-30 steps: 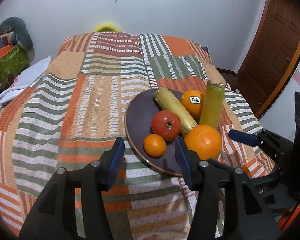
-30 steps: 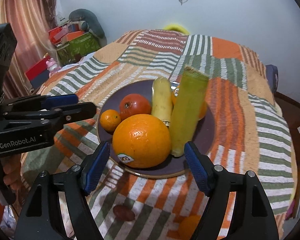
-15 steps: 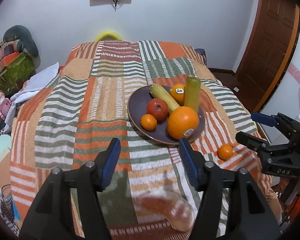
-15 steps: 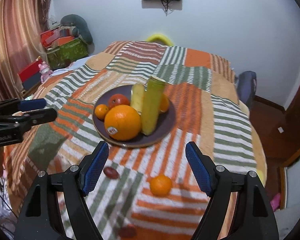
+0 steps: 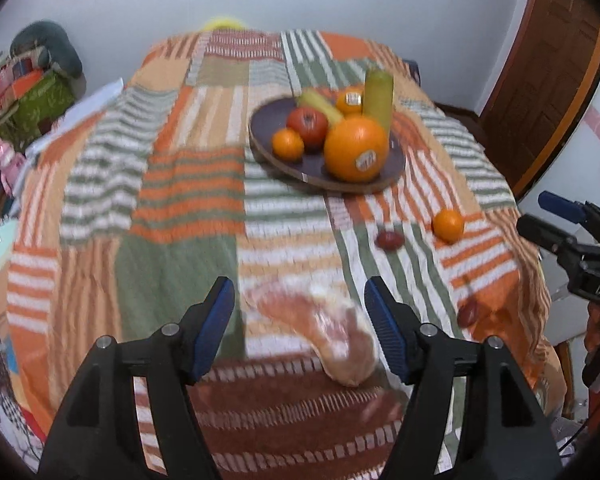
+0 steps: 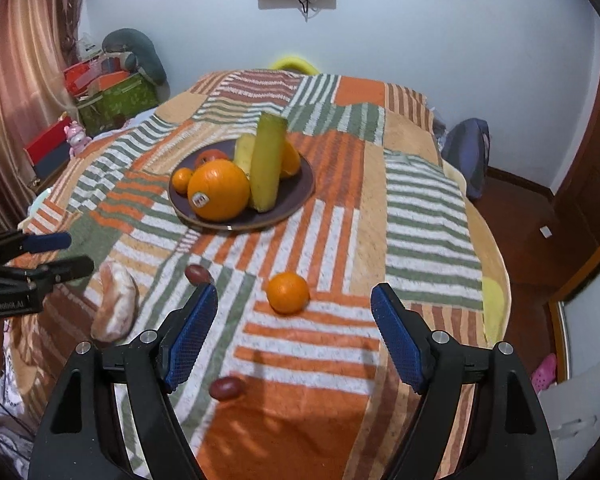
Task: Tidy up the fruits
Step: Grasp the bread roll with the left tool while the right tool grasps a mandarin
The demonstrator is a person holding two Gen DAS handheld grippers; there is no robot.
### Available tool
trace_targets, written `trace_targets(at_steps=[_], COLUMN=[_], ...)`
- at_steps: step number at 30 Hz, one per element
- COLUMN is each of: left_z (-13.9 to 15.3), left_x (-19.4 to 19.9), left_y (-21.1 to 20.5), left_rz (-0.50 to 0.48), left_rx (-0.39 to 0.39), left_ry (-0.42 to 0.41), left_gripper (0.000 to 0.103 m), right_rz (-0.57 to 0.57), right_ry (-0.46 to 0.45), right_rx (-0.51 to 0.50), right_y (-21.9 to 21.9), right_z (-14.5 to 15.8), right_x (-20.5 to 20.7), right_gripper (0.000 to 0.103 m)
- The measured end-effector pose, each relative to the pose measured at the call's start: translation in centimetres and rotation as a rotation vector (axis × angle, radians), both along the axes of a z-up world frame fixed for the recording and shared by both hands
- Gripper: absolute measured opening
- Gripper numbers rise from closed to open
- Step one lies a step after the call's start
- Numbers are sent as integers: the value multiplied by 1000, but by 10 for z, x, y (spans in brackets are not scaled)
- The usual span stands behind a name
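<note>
Left hand-held gripper [image 5: 299, 326] over the near edge of the bed [image 5: 188, 184], jaws opening, blue pads apart and pressing on nothing, a blurred pale pinkish-orange wrapped lump [image 5: 332, 332] lying on the blanket in the gap between them. Right hand-held gripper [image 6: 294, 334] spread wide and empty near the bed's right near corner, a loose small orange [image 6: 288, 293] on the blanket just ahead of it. Two dark red oval fruits on the blanket too: one [image 6: 198, 274] just beyond the right gripper's left finger, the other [image 6: 226, 388] close in between its fingers. Dark round plate [image 6: 296, 196] well apart from both grippers, toward the middle of the bed, carrying a big orange [image 6: 219, 189] with a sticker at its near rim, a small mandarin [image 6: 182, 180] touching it on the left, a red tomato-like fruit [image 5: 307, 126] behind, a yellow-green cylinder [image 6: 268, 162] standing upright, a pale yellow long fruit [image 5: 320, 105] lying beside it, and another stickered orange [image 5: 350, 101] at the far side
</note>
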State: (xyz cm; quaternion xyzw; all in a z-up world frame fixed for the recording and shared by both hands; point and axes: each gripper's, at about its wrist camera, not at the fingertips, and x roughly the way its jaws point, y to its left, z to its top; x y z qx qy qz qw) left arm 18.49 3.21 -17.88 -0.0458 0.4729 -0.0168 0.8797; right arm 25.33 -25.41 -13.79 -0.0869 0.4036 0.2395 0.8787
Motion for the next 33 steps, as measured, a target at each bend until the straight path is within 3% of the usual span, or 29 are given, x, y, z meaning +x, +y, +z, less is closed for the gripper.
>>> trace_targets(at_steps=[8, 21, 25, 28, 33], left_z=[-38, -51, -53, -53, -49], left_x=[4, 20, 32, 32, 27], left_y=[-14, -15, -16, -15, -10], left_rz=[8, 25, 22, 12, -13], left_rx=[-55, -25, -10, -19, -45], left_ry=[107, 72, 56, 45, 35], left_gripper=[67, 68, 57, 55, 47], right_rz=[-15, 10, 21, 30, 30], right_ry=[42, 87, 97, 102, 141], right_rx=[19, 38, 41, 39, 44], right_y=[-8, -5, -1, 4, 10], right_z=[-17, -38, -42, -46, -58], right_x=[0, 7, 13, 17, 30], right_gripper=[77, 77, 75, 66, 60])
